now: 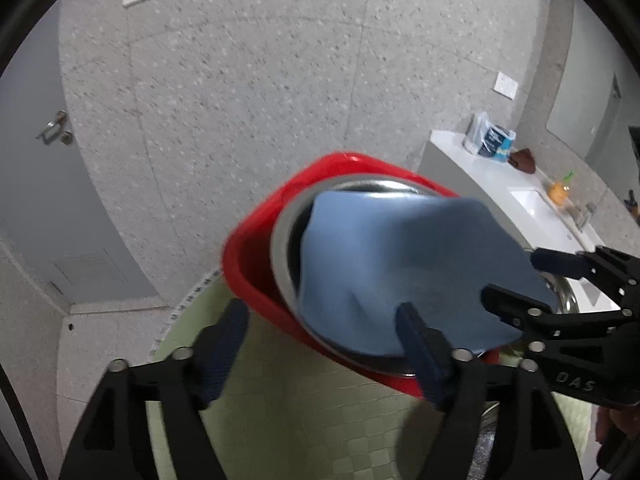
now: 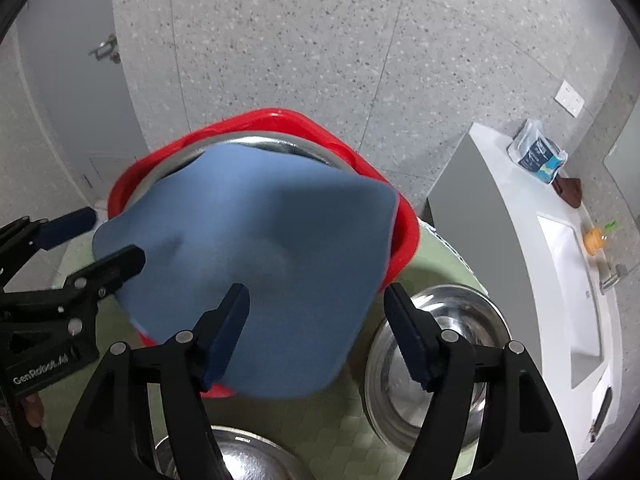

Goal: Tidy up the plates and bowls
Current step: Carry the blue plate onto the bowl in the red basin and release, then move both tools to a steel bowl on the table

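Bowls of shiny steel sit on a round counter (image 2: pixel 440 264) covered with a pale green checked mat: one steel bowl (image 2: pixel 280 146) lies inside a red tub (image 2: pixel 406 224) at the far side, and a blue cloth (image 2: pixel 260 248) is draped over both, hiding most of the bowl's inside and spilling over the tub's near rim. Just right of the tub in the right wrist view stands a second steel bowl (image 2: pixel 436 360), empty and upright, and the rim of a third bowl (image 2: pixel 244 452) shows at the bottom edge between the finger frames. The left hand-held gripper (image 1: pixel 320 344) has its jaws wide apart; one finger is beside the tub's outer wall and the other overlaps the cloth's near edge, with nothing pinched. The right hand-held gripper (image 2: pixel 316 332) is likewise spread wide, its left finger over the cloth and its right finger over the second bowl, gripping nothing. The cloth blocks any clear view of the bowl in the tub. Beyond the counter there is speckled floor, a grey door (image 1: pixel 36 184), and a white vanity (image 2: pixel 504 184) with a sink, a packet of tissues (image 2: pixel 538 156), a brown object and a small orange bottle (image 2: pixel 594 240).
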A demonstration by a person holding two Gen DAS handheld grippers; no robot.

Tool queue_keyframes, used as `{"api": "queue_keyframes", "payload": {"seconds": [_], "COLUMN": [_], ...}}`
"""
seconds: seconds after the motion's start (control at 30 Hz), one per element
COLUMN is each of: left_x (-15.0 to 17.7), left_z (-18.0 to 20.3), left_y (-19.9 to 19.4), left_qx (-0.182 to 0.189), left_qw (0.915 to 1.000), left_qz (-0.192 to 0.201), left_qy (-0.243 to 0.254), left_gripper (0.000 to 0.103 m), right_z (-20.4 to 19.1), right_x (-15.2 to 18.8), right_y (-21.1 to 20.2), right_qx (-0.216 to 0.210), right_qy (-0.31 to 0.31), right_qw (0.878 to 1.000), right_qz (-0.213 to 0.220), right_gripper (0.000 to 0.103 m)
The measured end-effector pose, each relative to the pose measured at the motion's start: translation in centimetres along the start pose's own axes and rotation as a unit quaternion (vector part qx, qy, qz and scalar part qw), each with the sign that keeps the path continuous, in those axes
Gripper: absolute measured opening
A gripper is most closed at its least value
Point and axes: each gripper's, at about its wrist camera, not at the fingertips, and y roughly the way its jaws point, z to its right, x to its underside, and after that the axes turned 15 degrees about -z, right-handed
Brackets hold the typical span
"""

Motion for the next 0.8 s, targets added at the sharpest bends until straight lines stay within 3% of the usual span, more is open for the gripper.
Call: {"api": "queue_keyframes", "payload": {"seconds": [0.17,0.37,0.63,0.8], "left_x": [2.1,6.9,13.5,14.9], "left_z": [0.4,2.3,5.9,7.7], "left_y": [-2.7,-5.1,-6.5,-5.8], "left_qx": [0.003,-0.005,-0.006,-0.009], "left_qw": [0.9997,0.9991,0.9997,1.0], "left_qz": [0.023,0.042,0.024,-0.002], "left_qy": [-0.009,-0.005,0.003,0.002], "left_gripper": [0.081,0.085,0.086,0.086], "right_z": [1.6,3.2,5.4,5.5], "right_x": [2.0,5.6,12.0,14.3], "right_y": [-2.9,-6.0,-5.9,-4.7], "right_qx": [-0.021,-0.041,-0.074,-0.094], "right_qy": [0.022,0.045,0.072,0.065], "right_qw": [0.999,0.996,0.993,0.993], "right_qz": [0.026,0.059,0.053,0.03], "right_gripper": [0.075,0.077,0.078,0.078]}}
